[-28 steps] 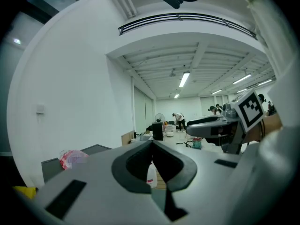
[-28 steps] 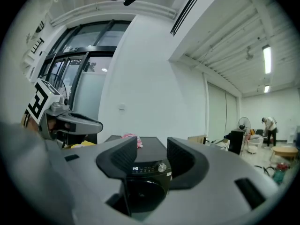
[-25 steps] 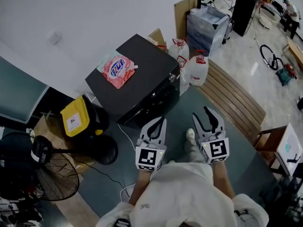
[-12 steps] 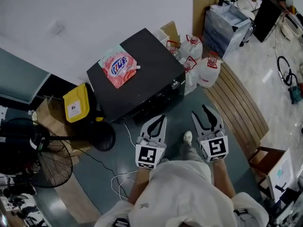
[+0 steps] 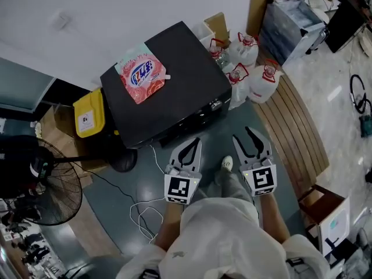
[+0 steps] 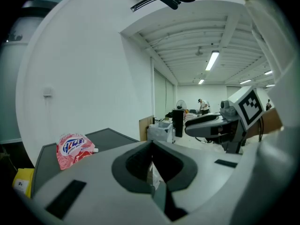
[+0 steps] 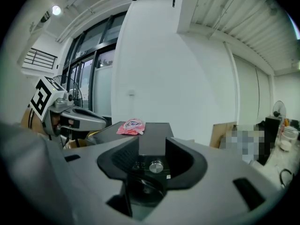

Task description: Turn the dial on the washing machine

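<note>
The black washing machine [image 5: 174, 92] stands against the white wall, with a pink detergent pouch [image 5: 142, 78] lying on its lid. Its silver dial [image 5: 215, 104] is on the front panel, and the right gripper view shows the dial [image 7: 156, 166] straight ahead, still some way off. My left gripper [image 5: 199, 140] is shut and empty, held short of the machine's front. My right gripper [image 5: 242, 132] is beside it, below the dial. Its jaws have just been closing and hold nothing, with only a slim slit left at the tips [image 7: 152, 142].
A yellow bin [image 5: 88, 117] and a standing fan [image 5: 49, 182] are left of the machine. Water jugs [image 5: 264, 77] and a slatted wooden bench [image 5: 299, 132] are to the right. A white cable [image 5: 145, 214] trails over the floor by the person's shoe [image 5: 225, 164].
Both grippers have moved forward and lower toward the machine's front, which now sits nearer them in the head view. The right jaws have narrowed a little.
</note>
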### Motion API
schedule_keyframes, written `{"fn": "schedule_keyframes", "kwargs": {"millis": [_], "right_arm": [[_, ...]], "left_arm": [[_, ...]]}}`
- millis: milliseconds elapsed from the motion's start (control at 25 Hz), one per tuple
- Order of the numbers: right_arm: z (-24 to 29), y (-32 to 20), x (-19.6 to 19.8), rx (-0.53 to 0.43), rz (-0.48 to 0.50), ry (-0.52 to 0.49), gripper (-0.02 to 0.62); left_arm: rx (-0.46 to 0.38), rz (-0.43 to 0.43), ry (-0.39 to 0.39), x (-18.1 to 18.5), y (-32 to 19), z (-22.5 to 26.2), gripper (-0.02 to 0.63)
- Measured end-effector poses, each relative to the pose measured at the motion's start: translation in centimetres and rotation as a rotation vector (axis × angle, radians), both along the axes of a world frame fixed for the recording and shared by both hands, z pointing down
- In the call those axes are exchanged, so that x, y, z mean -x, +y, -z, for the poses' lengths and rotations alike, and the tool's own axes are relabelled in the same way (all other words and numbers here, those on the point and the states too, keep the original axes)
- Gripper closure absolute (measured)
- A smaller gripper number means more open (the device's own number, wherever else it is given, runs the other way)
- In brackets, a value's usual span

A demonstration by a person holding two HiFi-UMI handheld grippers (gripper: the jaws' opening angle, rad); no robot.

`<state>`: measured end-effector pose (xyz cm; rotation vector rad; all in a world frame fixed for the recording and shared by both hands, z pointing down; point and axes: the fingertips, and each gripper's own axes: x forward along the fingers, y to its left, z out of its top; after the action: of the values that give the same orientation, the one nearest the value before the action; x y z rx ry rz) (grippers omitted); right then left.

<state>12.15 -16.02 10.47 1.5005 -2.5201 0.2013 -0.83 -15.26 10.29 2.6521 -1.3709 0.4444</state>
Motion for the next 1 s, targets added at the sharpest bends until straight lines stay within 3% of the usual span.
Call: {"fn": "schedule_keyframes", "kwargs": {"millis": [520,1000], "right_arm": [[-6.8,-5.5,1.5,0.026,0.079,0.099,0.413],[-8.7,-5.3,3.3,-0.125,0.003,0.192,0.396]], "left_arm": [[0.044,0.072,-0.004,1.0,-3.0,-6.5,0.592],[-0.052,0.069,0.114,2.7,-1.9,-10.2,0.592]]}}
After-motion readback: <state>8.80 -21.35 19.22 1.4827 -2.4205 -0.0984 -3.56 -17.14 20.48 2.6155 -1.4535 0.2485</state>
